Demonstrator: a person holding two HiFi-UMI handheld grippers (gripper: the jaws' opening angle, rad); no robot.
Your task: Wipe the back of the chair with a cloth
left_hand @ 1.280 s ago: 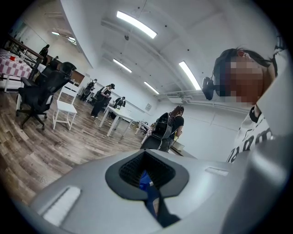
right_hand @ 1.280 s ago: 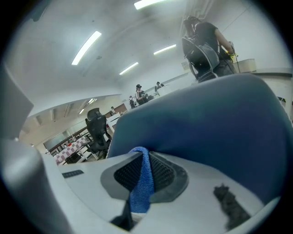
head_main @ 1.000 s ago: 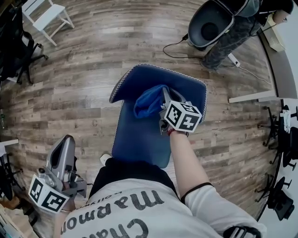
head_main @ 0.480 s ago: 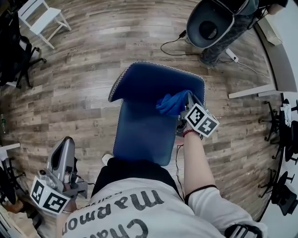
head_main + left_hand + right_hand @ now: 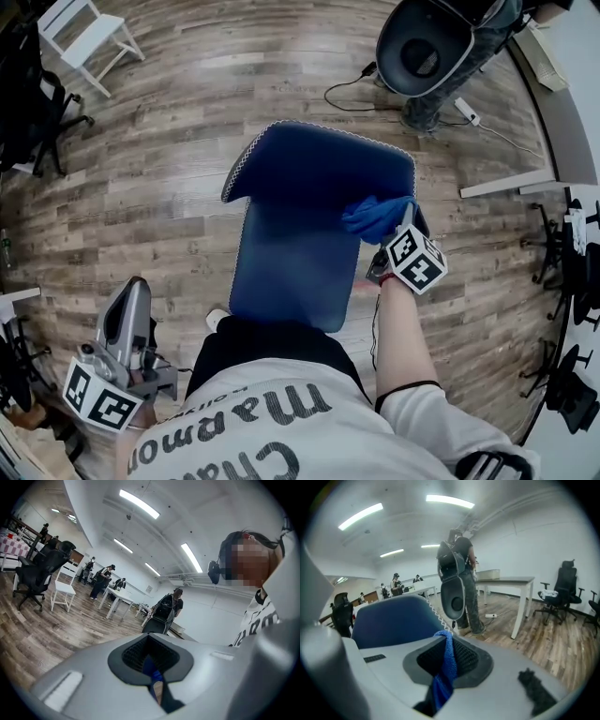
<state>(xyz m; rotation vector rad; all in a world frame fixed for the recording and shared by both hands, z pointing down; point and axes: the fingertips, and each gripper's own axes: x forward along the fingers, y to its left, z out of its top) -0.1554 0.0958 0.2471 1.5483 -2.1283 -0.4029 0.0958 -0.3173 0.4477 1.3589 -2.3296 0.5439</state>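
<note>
1. Rightward across the chair back [image 5: 300,187], the right gripper [image 5: 401,231] has carried the blue cloth [image 5: 375,217] to the back's right edge.
2. Its jaws pinch the cloth.
3. Left gripper [image 5: 129,292] hangs low, closed and empty.
4. This stroke looks finished.

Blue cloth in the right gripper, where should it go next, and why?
Probably a sweep leftwards. The right gripper is shut on the fuzzy blue cloth, which sits at the right edge of the blue padded chair, so nearly all the blue surface lies to its left, with no cloth on it.
</note>
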